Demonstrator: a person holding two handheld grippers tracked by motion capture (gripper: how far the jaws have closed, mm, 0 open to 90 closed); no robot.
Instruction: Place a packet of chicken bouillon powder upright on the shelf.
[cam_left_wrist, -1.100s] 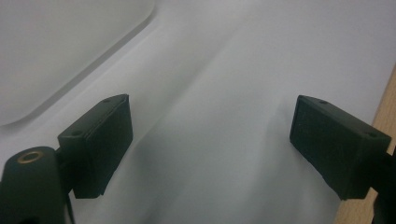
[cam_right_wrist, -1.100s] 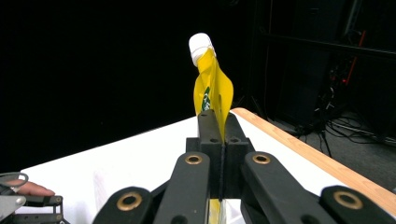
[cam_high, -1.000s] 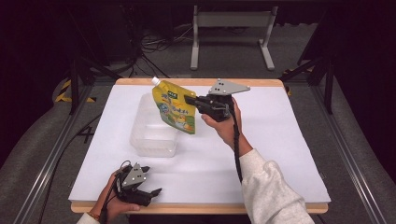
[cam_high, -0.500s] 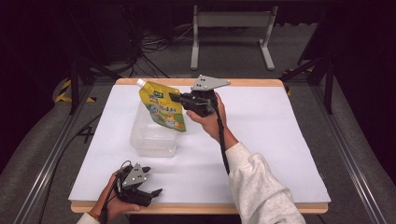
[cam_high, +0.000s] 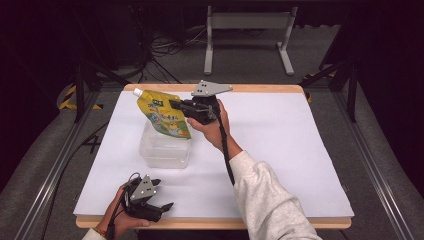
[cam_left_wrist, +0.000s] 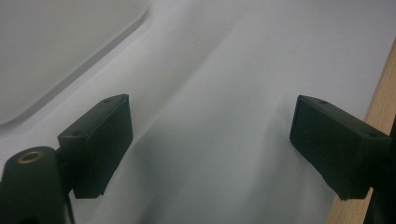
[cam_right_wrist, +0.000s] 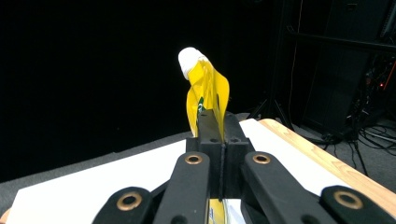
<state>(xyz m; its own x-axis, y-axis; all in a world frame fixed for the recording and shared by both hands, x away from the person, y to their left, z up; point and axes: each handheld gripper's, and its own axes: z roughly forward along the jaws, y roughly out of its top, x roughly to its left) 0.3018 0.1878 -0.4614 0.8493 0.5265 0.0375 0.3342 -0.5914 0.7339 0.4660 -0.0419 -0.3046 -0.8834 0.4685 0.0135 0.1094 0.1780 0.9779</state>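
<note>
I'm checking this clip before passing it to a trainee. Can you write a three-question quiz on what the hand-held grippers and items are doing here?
1. True or false: the right hand-held gripper is clamped on the yellow pouch.
2. In the high view, the pouch is held: A) flat on the white sheet, B) above the clear plastic container, C) past the table's right edge.
3. Fill in: the left hand-held gripper sits near the table's front edge with its jaws ____.

Key: 1 true; 2 B; 3 open, nothing between them.
</note>
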